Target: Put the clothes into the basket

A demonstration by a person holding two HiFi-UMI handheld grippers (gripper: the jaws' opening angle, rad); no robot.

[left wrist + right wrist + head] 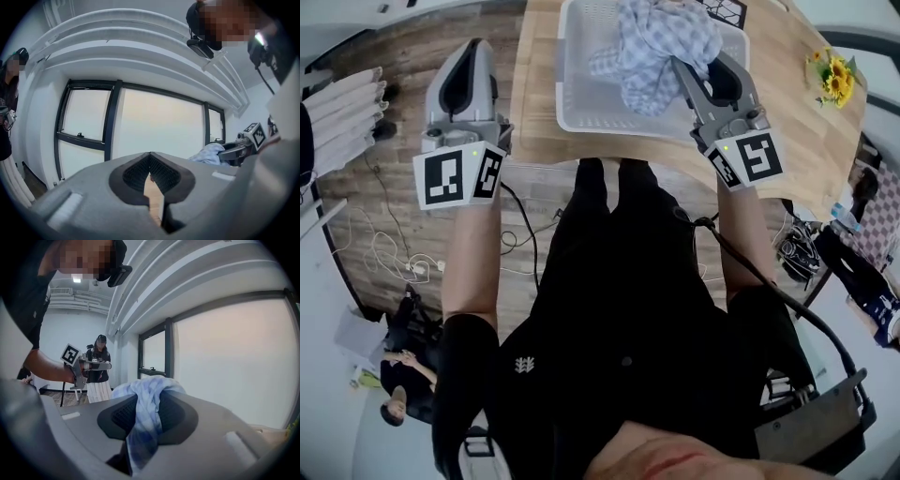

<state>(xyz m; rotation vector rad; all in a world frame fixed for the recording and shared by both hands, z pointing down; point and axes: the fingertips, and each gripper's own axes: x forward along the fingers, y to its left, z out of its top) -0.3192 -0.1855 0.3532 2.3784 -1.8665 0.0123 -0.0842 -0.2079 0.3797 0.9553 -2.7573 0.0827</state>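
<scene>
A blue-and-white checked cloth [661,47] hangs bunched over the white slatted basket [572,122] on the wooden table [534,103]. My right gripper [705,67] is shut on this cloth, and in the right gripper view the fabric [147,399] is pinched between the dark pads and drapes down. My left gripper [473,47] is held up beside the table's left edge, away from the basket. Its jaws meet at the tips with nothing between them [150,157]. The left gripper view also catches the cloth [208,152] and the right gripper [234,151] off to the right.
A bunch of sunflowers [834,80] stands on the table's right end. Cables [394,253] trail over the wooden floor at the left. A person [99,376] stands in the background, and another [398,375] is at the lower left. Large windows [140,126] lie ahead.
</scene>
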